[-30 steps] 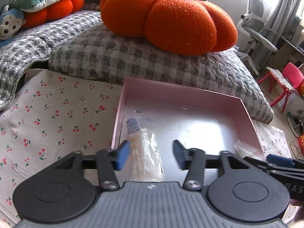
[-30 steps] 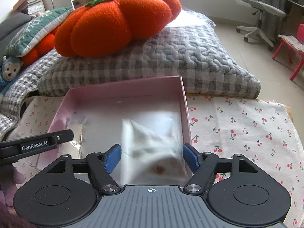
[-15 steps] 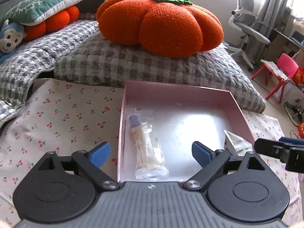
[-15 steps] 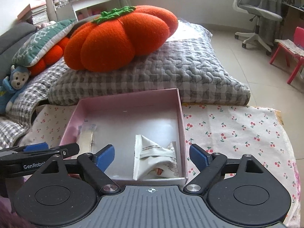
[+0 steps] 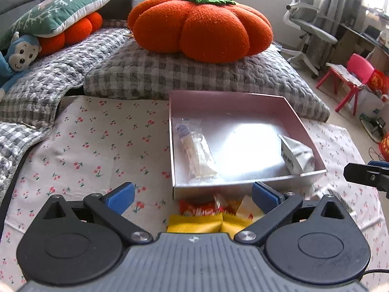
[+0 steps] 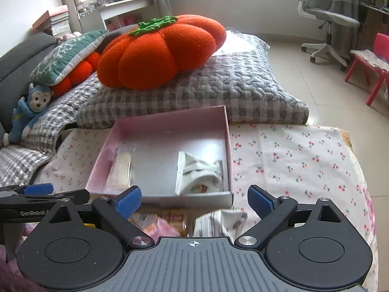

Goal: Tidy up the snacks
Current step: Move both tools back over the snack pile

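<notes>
Both my claws, left [image 5: 192, 194] and right [image 6: 194, 198], spread wide, empty | pink box [image 5: 228, 101] ahead holds two packets | loose snacks [image 5: 201, 213] beneath fingers, next to grab.

Colours and patterns in front of you

You look at a pink box [image 5: 233, 102] with a silvery floor, on a pale cloth [image 5: 97, 146] printed with small red cherries. Inside lie a clear packet [image 5: 197, 153] with cream contents and a white packet [image 6: 199, 172] with dark print. Nearer you sit yellow and red wrappers [image 5: 201, 216]. Behind, an orange pumpkin cushion [image 5: 201, 26] with a green stem tops a grey-and-white checked quilt [image 5: 150, 73]. Your gripper fingertips [image 5: 120, 196] are blue.
</notes>
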A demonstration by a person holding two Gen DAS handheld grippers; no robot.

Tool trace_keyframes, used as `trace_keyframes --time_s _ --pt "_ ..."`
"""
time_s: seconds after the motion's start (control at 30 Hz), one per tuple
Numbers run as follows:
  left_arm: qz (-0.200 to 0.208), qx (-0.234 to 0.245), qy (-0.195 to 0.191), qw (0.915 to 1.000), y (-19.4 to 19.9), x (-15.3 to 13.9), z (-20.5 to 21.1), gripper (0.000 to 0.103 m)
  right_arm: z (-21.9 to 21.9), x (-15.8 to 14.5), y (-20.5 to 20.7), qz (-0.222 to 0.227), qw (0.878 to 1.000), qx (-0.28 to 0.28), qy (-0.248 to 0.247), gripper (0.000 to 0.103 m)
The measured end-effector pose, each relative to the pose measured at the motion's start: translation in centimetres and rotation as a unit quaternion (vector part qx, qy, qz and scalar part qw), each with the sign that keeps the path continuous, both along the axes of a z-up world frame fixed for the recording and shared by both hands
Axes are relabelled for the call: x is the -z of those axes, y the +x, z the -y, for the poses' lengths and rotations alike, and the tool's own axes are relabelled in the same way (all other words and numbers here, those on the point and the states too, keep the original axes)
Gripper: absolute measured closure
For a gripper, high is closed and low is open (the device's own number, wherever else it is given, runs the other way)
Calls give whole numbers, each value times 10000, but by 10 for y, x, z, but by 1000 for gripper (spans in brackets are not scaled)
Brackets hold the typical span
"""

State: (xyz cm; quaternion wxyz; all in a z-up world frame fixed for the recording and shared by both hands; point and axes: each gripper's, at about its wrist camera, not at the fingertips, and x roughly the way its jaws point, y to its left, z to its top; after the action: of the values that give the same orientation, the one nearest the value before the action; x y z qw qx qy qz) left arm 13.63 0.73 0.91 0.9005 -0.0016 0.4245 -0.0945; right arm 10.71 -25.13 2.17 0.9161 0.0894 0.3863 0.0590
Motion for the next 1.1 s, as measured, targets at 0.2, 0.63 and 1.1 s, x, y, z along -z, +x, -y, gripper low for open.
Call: trace_keyframes --time_s 0.2,0.63,1.1 --pt "-37 83 150 9998 -18 2 -6 1 1 9 -22 -88 9999 7 80 6" --pt "-202 165 241 9994 -44 21 -15 1 2 35 -56 -73 9991 295 284 6" --pt "-130 152 -178 9996 -57 46 -35 3 -7 79 -74 -352 9961 648 488 6"
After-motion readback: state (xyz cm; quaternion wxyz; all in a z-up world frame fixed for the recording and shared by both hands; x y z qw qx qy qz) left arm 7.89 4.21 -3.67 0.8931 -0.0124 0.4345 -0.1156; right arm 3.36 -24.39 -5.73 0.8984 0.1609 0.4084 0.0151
